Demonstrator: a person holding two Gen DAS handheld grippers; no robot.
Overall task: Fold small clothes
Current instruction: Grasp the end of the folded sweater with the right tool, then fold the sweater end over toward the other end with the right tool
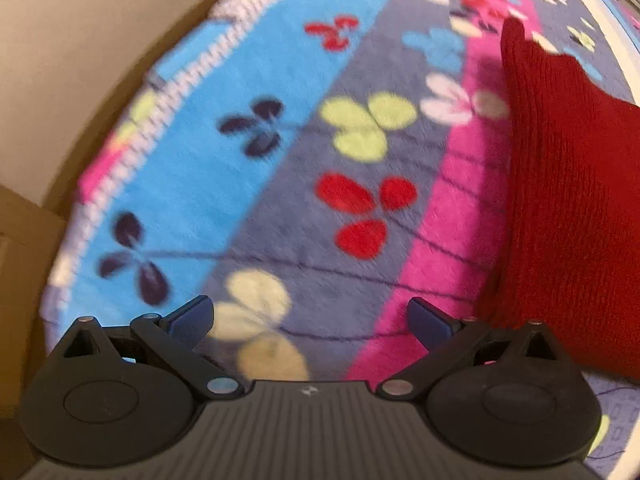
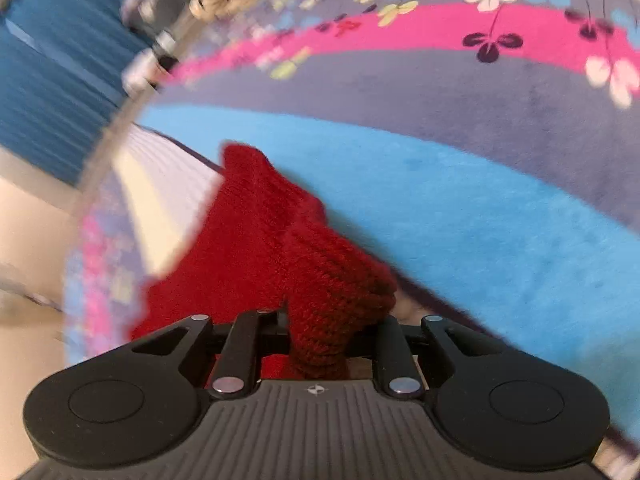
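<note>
Only right gripper (image 2: 320,332) view, pinched red knit (image 2: 320,280)

My left gripper (image 1: 310,320) points steeply down, its jaws spread wide, the blue pads (image 1: 192,316) well apart with nothing between them. My right gripper (image 2: 320,320) tilts down at a gentler slant, its jaws drawn in tight and pinching a bunched fold of the red knit garment (image 2: 320,292) right at the fingertips.
</note>
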